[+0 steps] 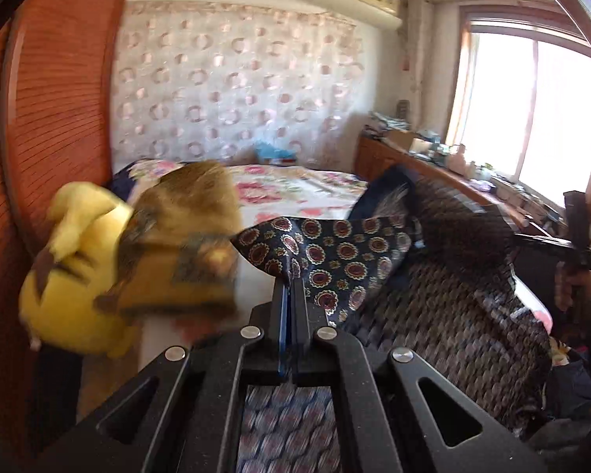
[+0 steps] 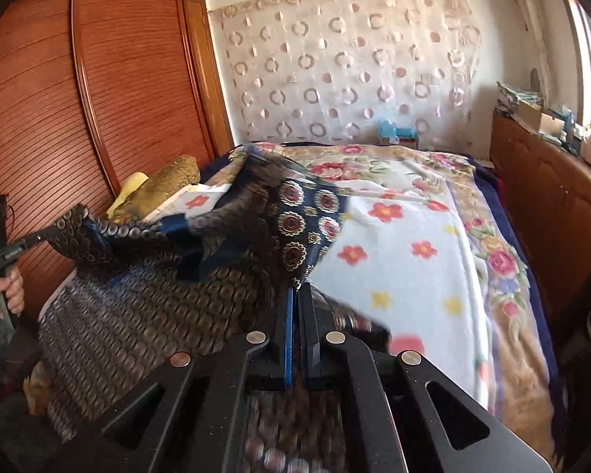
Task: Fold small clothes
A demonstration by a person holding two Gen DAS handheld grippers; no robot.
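I have my left gripper (image 1: 293, 282) pinched tight on one corner of the dark patterned cloth (image 1: 335, 252) and my right gripper (image 2: 299, 287) pinched tight on another, so it hangs lifted between them above the flowery bed (image 2: 413, 276), ready for folding.

Yellow plush toy (image 1: 78, 272) beside wardrobe (image 2: 98, 90), floral bedspread (image 2: 406, 244).

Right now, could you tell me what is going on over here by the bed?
A person holds a gripper in each hand, and both have their jaws shut on a dark patterned garment. The left gripper and the right gripper each pinch a corner, with the cloth hanging between them over the floral blanket. No fold is made yet.
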